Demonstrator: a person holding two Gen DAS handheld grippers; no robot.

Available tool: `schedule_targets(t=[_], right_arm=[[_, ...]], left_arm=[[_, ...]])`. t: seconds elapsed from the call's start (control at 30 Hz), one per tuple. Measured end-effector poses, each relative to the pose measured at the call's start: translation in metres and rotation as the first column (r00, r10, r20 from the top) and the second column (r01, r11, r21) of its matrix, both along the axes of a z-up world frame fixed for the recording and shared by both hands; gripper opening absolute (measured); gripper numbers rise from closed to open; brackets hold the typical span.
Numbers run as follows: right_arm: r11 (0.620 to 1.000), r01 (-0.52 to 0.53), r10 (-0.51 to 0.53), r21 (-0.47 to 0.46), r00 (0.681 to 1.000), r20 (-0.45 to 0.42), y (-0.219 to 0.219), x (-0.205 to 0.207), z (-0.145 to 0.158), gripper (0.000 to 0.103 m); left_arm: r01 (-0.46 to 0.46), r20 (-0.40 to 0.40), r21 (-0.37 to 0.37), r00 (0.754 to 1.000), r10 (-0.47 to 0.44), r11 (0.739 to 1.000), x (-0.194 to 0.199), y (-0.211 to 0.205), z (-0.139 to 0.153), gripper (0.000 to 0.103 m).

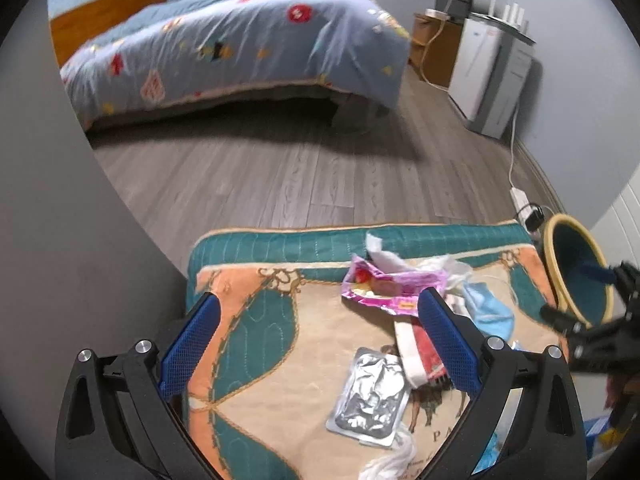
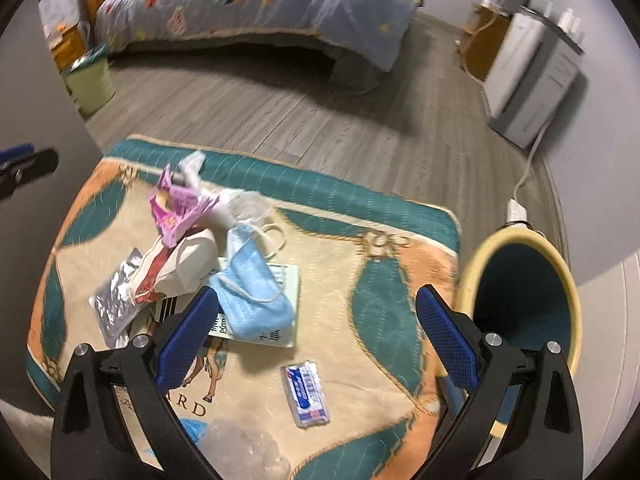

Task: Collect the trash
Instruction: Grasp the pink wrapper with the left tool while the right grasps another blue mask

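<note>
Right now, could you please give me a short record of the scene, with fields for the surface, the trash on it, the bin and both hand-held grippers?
surface: patterned mat on a wood floor
trash: pink wrapper, blue face mask, silver foil pouch, small blue-and-white sachet, all lying on the mat
bin: yellow-rimmed bin, teal inside, beside the mat's right edge
left hand-held gripper: open, holding nothing, over the mat
right hand-held gripper: open, holding nothing, between mask and bin

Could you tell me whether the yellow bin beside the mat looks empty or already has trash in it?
Empty, as far as visible: the right wrist view looks into the yellow bin and shows only its bare teal lining; its bottom is hidden.
</note>
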State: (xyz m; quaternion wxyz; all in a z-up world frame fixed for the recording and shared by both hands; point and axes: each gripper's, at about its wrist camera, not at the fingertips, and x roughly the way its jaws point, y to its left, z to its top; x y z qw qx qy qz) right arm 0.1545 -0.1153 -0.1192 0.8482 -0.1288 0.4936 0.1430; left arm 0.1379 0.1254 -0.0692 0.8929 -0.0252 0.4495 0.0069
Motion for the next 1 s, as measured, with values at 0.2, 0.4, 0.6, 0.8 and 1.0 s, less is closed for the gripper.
schedule_targets(t=[0.2,0.4,0.6,0.8,1.0], right_arm=[[0.998,-0.054,0.054,-0.014,0.997,-0.056,0.009,0.012,-0.026,0.097],[0.990,-0.134,0.131,-0.030,0.988,-0.085,0.015,0.012,-0.037,0.097],[0.980,-0.196,0.191,-0.036,0.976,-0.102,0.018,0.010,-0.042,0.097],[0.982,-0.187,0.185,0.000,0.974,-0.131,0.013,0.014,-0.046,0.088],[0.979,-0.197,0.202,0.051,0.965,-0.166,0.018,0.015,-0.052,0.060]], left_arm=[[-0.007,-0.061,-0.044,0.998,0.005,0.999,0.020,-0.003,-0.024,0.098],[0.097,-0.109,-0.011,0.989,-0.097,0.995,0.039,-0.040,-0.045,0.098],[0.171,-0.174,0.006,0.970,-0.167,0.985,0.052,-0.070,-0.068,0.098],[0.186,-0.219,0.002,0.959,-0.181,0.982,0.062,-0.083,-0.082,0.098],[0.165,-0.249,-0.062,0.952,-0.176,0.984,0.068,-0.083,-0.092,0.097]])
